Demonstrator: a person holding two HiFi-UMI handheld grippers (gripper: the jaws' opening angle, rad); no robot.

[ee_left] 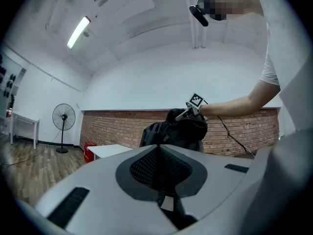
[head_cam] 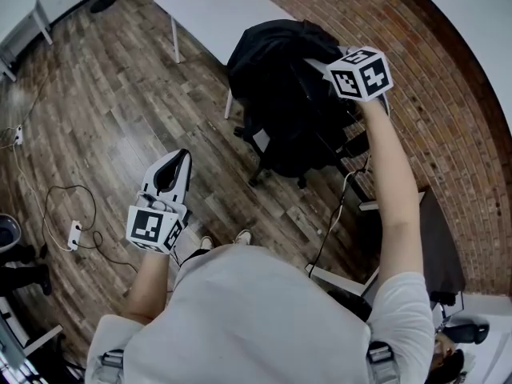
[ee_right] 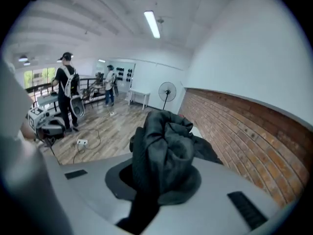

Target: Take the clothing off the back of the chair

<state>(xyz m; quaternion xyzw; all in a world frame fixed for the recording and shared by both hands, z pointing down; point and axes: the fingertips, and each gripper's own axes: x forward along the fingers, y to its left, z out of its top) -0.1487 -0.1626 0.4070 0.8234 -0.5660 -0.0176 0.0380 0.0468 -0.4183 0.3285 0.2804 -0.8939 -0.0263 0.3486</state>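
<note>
A black jacket (head_cam: 276, 78) hangs bunched over the back of a black office chair (head_cam: 276, 170) by the brick wall. My right gripper (head_cam: 314, 64) reaches out to the top of the jacket and is shut on a fold of it. In the right gripper view the dark fabric (ee_right: 166, 146) bulges up from between the jaws and hides the fingertips of that gripper (ee_right: 161, 185). My left gripper (head_cam: 178, 160) hangs low over the wooden floor, well short of the chair, shut and empty. In its own view the left gripper (ee_left: 159, 165) points level at the jacket (ee_left: 181, 131).
A white table (head_cam: 212, 10) stands just behind the chair. The brick wall (head_cam: 432, 94) runs along the right, with a dark desk (head_cam: 440, 238) near it. Cables and a power strip (head_cam: 74, 234) lie on the floor at left. Two people (ee_right: 66, 89) stand far off.
</note>
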